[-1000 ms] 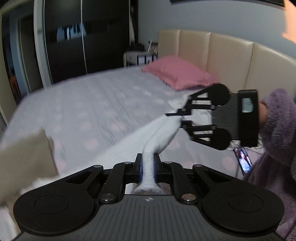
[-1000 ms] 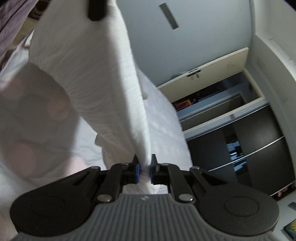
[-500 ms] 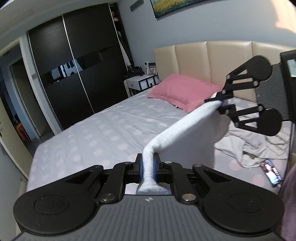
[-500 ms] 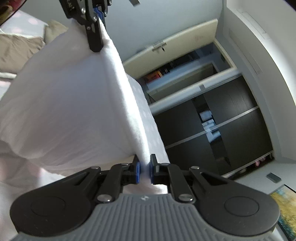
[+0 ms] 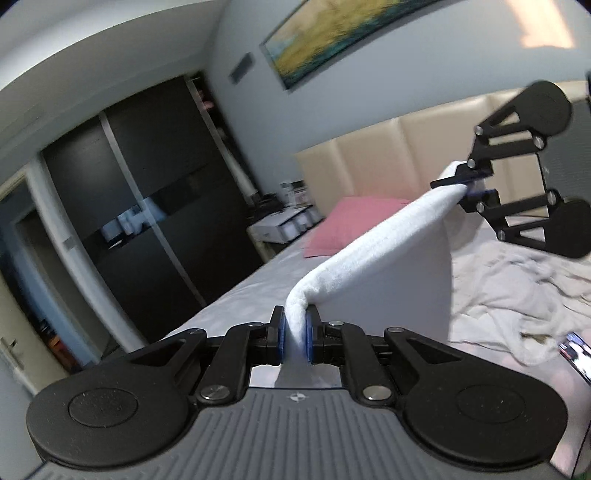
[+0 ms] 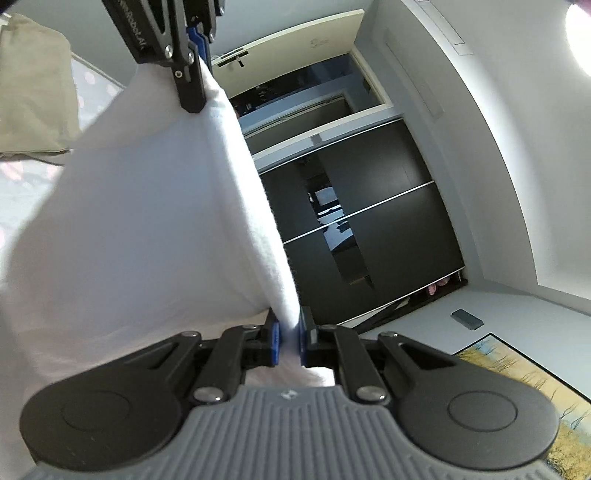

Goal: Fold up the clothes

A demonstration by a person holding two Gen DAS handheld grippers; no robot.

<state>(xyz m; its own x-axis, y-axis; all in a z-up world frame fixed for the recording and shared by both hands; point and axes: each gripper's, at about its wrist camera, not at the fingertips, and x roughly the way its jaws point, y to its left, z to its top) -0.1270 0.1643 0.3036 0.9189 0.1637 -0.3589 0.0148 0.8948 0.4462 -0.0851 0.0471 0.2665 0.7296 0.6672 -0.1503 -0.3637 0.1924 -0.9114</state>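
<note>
Both claws, left [image 5: 295,334] and right [image 6: 289,341], are clamping my towel [image 5: 373,247] aloft; thin bites are risking a slip.

Dim room; ceiling light [image 6: 580,35] glare top right; fisheye-bent, blurred edges.

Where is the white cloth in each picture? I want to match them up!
Left wrist view: the white cloth runs from the left gripper at bottom centre up to the right gripper at upper right.
Right wrist view: it fills the left and centre, from the right gripper at bottom centre up to the left gripper at the top.
Shared landmark: the black wardrobe.
</note>
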